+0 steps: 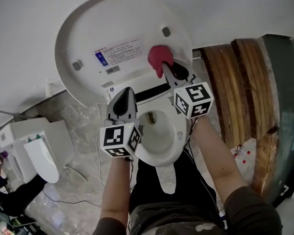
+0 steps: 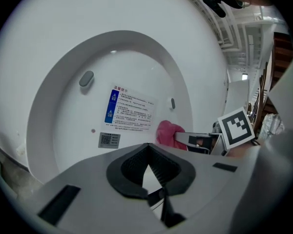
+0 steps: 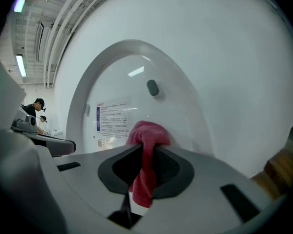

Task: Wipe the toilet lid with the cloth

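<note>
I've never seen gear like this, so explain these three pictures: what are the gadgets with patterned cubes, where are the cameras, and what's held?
These are two hand-held two-jaw grippers worked by a person; the marker cubes belong to them. One picture is from a head camera looking down at a toilet with its lid raised. The other two are from cameras riding on each gripper, looking along its jaws. The right gripper is shut on a pink cloth near the lid's inner face. The left gripper is shut and empty.
</note>
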The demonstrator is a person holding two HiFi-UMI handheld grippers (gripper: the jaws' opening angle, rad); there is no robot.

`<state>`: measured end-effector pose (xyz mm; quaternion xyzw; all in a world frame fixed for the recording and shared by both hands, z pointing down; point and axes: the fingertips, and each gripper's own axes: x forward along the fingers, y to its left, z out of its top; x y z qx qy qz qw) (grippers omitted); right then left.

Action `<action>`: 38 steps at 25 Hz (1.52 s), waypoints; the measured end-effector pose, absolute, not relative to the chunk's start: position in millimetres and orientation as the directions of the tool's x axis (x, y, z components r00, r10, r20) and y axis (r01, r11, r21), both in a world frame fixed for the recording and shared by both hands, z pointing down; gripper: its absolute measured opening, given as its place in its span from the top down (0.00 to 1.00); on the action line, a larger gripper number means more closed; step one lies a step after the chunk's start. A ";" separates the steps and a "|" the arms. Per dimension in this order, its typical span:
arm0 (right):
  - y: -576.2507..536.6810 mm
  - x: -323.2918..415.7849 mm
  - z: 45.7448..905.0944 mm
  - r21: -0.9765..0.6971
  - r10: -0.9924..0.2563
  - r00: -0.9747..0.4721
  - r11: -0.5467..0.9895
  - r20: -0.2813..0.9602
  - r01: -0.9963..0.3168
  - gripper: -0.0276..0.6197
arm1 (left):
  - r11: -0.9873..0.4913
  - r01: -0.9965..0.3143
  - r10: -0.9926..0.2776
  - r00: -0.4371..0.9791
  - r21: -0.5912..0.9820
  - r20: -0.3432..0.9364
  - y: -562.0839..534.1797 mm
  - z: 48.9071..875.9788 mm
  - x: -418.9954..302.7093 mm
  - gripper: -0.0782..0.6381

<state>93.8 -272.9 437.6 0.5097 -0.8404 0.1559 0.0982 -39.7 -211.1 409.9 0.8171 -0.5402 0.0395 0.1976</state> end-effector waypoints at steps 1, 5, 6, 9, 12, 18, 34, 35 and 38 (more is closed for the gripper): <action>-272.6 101.7 439.4 -0.165 -0.833 -0.448 0.416 0.326 -0.894 0.89 | -0.334 -0.898 -0.867 0.412 0.288 0.281 -212.6 412.0 -35.9 0.88; -266.0 119.9 448.6 -0.181 -0.834 -0.427 0.387 0.350 -0.904 0.89 | -0.307 -0.901 -0.871 0.396 0.306 0.290 -213.1 421.1 -29.3 0.88; -263.6 120.2 449.7 -0.182 -0.830 -0.431 0.391 0.355 -0.902 0.89 | -0.297 -0.903 -0.874 0.388 0.311 0.292 -212.5 422.9 -30.9 0.88; -255.2 103.8 447.1 -0.179 -0.808 -0.474 0.440 0.349 -0.880 0.89 | -0.256 -0.913 -0.887 0.352 0.317 0.298 -209.1 426.7 -47.4 0.88; -244.1 61.2 445.7 -0.171 -0.769 -0.545 0.519 0.333 -0.837 0.89 | -0.206 -0.927 -0.900 0.305 0.314 0.311 -201.9 430.8 -78.6 0.88; -220.7 -52.4 459.8 -0.197 -0.666 -0.672 0.647 0.324 -0.736 0.89 | -0.155 -0.945 -0.908 0.251 0.286 0.336 -185.8 441.5 -145.6 0.88; -226.9 -128.6 519.5 -0.226 -0.616 -0.684 0.656 0.391 -0.720 0.89 | -0.185 -0.936 -0.879 0.294 0.299 0.375 -177.2 469.5 -181.0 0.88; -228.8 -116.5 522.3 -0.220 -0.625 -0.670 0.645 0.401 -0.732 0.89 | -0.189 -0.935 -0.877 0.298 0.301 0.376 -179.3 470.2 -175.7 0.88; -235.5 -73.9 528.4 -0.202 -0.658 -0.624 0.602 0.422 -0.772 0.89 | -0.205 -0.930 -0.869 0.317 0.306 0.380 -186.3 473.0 -153.0 0.88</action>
